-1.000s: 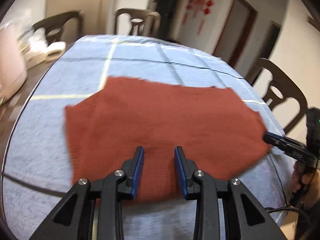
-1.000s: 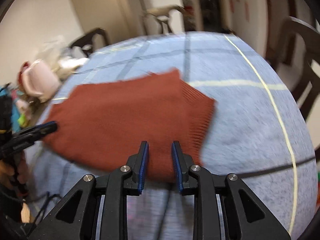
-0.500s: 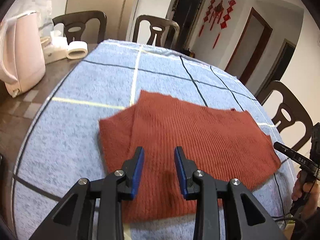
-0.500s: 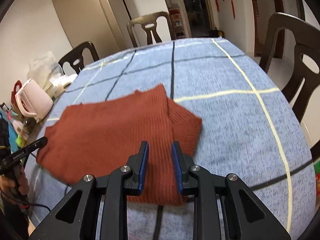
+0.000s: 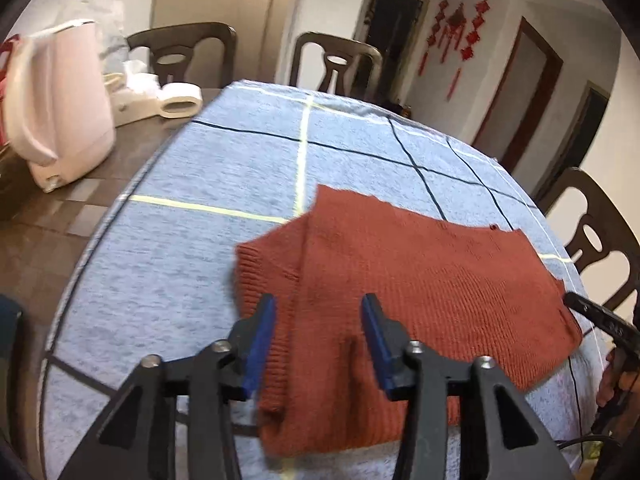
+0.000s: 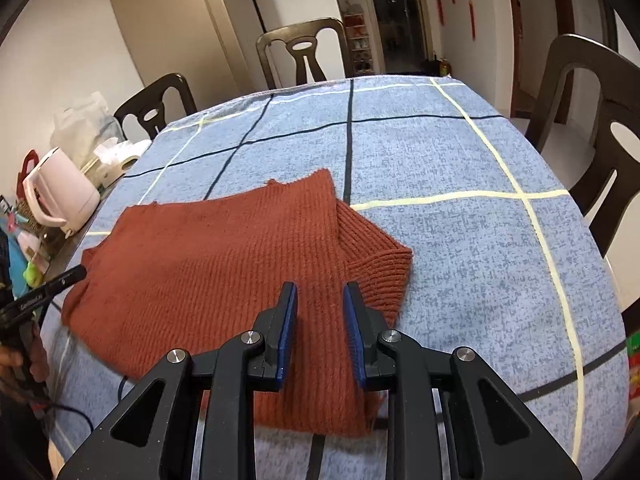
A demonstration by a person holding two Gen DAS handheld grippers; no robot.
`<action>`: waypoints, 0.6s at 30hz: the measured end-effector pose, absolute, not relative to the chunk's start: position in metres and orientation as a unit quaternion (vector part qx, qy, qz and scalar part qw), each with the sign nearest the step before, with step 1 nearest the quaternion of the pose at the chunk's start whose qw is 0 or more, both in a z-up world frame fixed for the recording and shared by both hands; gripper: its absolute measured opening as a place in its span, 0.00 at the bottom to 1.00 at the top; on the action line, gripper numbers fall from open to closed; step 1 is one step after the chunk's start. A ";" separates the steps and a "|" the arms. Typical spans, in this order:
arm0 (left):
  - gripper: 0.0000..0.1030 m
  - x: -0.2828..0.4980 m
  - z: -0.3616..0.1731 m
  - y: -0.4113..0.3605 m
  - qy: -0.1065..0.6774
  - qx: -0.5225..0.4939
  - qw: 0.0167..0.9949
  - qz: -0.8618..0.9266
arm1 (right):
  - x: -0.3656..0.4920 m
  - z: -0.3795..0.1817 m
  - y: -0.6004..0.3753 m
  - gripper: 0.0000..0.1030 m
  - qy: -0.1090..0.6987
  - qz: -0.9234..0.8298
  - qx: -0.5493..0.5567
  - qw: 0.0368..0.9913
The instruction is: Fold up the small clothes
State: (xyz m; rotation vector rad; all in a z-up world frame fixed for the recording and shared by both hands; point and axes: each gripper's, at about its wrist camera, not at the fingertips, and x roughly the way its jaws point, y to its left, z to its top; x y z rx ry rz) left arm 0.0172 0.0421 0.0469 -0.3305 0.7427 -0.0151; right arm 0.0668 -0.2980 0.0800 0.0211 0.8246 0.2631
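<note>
Left wrist view, left to right:
- Pink kettle (image 5: 60,108), upper left of the frame, on bare brown counter (image 5: 48,232).
- White tape rolls (image 5: 178,100) just right of the kettle, blurred.
- Blue checked cloth (image 5: 224,168) over the counter, filling the centre.
- Rust knit sweater (image 5: 420,280), centre to right of the frame, lying flat on the cloth; one ribbed sleeve folded in at its left side.
- Left tool (image 5: 318,336), bottom centre, blue-padded fingers set wide apart over the sweater's near edge, clamped on nothing.
- Right tool (image 5: 600,318), right edge of the frame, tip at the sweater's right edge; whether it touches the knit cannot be told.

Right wrist view, left to right:
- Left tool (image 6: 48,292), left edge, tip at the sweater's left edge; state cannot be told from here.
- Kettle (image 6: 60,196), middle left.
- Sweater (image 6: 224,280), centre left to centre, flat on the cloth (image 6: 460,240); ribbed sleeve (image 6: 376,264) folded in under its right side.
- Right tool (image 6: 318,328), bottom centre, fingers parted above the sweater's near right part, gripping nothing.
- Dark chairs (image 6: 592,120) behind and at right.
</note>
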 end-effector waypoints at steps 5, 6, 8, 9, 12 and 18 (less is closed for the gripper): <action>0.51 0.010 0.042 0.054 0.366 -0.177 0.914 0.011 | 0.057 0.083 -0.292 0.46 0.392 0.141 0.008 0.909; 0.51 0.010 0.040 0.055 0.370 -0.181 0.911 0.010 | 0.056 0.082 -0.290 0.46 0.392 0.146 0.010 0.908; 0.51 0.011 0.035 0.055 0.377 -0.188 0.907 0.005 | 0.056 0.081 -0.285 0.46 0.394 0.154 0.009 0.906; 0.51 0.011 0.033 0.054 0.380 -0.190 0.905 0.003 | 0.055 0.081 -0.282 0.46 0.395 0.157 0.007 0.905; 0.51 0.013 0.030 0.053 0.386 -0.194 0.902 -0.003 | 0.053 0.079 -0.275 0.46 0.397 0.172 0.004 0.902; 0.55 0.023 0.027 0.047 0.387 -0.189 0.902 -0.002 | 0.052 0.075 -0.265 0.46 0.403 0.189 0.002 0.896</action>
